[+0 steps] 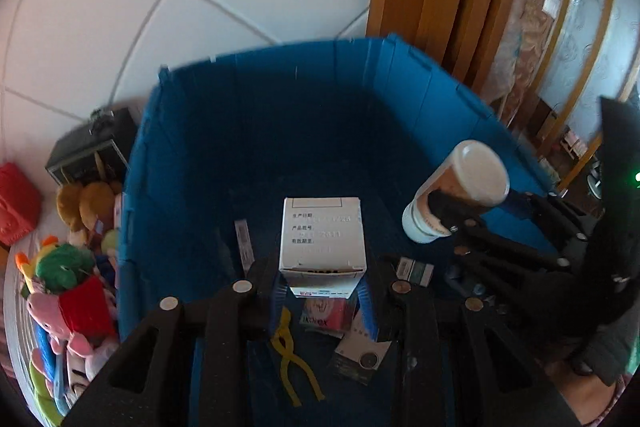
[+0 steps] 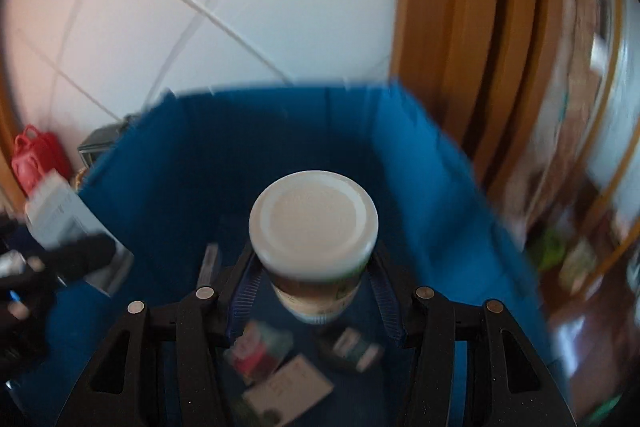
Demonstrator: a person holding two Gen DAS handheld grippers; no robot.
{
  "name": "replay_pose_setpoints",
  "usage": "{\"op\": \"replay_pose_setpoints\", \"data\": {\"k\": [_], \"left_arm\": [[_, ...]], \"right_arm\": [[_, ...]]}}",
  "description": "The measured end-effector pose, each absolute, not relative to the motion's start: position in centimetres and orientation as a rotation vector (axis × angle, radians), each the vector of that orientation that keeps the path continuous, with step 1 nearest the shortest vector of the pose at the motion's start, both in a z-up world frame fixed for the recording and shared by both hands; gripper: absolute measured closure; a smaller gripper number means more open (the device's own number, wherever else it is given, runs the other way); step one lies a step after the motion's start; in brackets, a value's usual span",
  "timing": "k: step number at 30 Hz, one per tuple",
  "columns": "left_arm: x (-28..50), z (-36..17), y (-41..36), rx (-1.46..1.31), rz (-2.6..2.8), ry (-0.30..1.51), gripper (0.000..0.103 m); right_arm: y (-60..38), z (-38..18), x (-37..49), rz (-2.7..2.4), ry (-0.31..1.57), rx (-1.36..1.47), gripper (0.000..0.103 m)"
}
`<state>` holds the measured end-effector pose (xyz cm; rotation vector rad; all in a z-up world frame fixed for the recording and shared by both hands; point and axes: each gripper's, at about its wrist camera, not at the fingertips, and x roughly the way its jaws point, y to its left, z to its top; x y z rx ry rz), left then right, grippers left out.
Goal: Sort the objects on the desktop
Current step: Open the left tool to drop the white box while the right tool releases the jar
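Over the blue bin (image 1: 192, 155), left gripper (image 1: 322, 287) clamping box (image 1: 322, 231); right gripper (image 2: 316, 291), cup (image 2: 314, 223)

Blue bin (image 1: 256, 131) — tall ribbed walls, open top, standing against a white panelled wall. On its dark floor: yellow plastic tongs (image 1: 294, 359), a pink-and-red packet (image 1: 324, 319), a white-and-dark card pack with a round mark (image 1: 360, 355), a small green-and-white box (image 1: 416, 271), a narrow pale strip (image 1: 245, 245) — all lying loose, near together.

White box (image 1: 322, 233) face: Chinese labels 生产日期, 产品批号, 有效期至
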<state>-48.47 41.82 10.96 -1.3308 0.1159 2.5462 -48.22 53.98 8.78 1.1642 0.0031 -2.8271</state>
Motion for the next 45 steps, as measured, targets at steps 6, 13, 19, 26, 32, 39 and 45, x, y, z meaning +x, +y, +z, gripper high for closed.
{"op": "replay_pose_setpoints", "data": {"k": [6, 13, 19, 26, 32, 39, 45], "left_arm": [[-52.3, 3.9, 43.6, -1.604, 2.448, 0.184, 0.073], [-51.8, 2.1, 43.8, -1.680, 2.397, 0.186, 0.073], [-52.1, 1.3, 44.1, -1.744, 2.375, 0.214, 0.073], [-52.7, 0.8, 43.0, -1.756, 2.363, 0.183, 0.073], [-52.7, 0.9, 42.6, -1.766, 2.376, 0.165, 0.073], [-53.0, 0.7, 42.6, -1.759, 2.382, 0.160, 0.073], [-52.8, 1.1, 42.6, -1.743, 2.403, 0.165, 0.073]], "right_arm": [[55.2, 4.3, -50.9, -2.800, 0.152, 1.418, 0.050], [55.4, 1.8, -51.6, -2.689, 0.163, 1.570, 0.050], [55.1, 1.4, -52.0, -2.664, 0.198, 1.623, 0.050], [54.8, 1.5, -52.0, -2.670, 0.213, 1.620, 0.018], [54.6, 0.8, -52.0, -2.672, 0.219, 1.627, 0.009], [54.5, 0.9, -51.9, -2.666, 0.229, 1.619, 0.004], [54.5, 1.0, -51.9, -2.668, 0.226, 1.614, 0.001]]}}
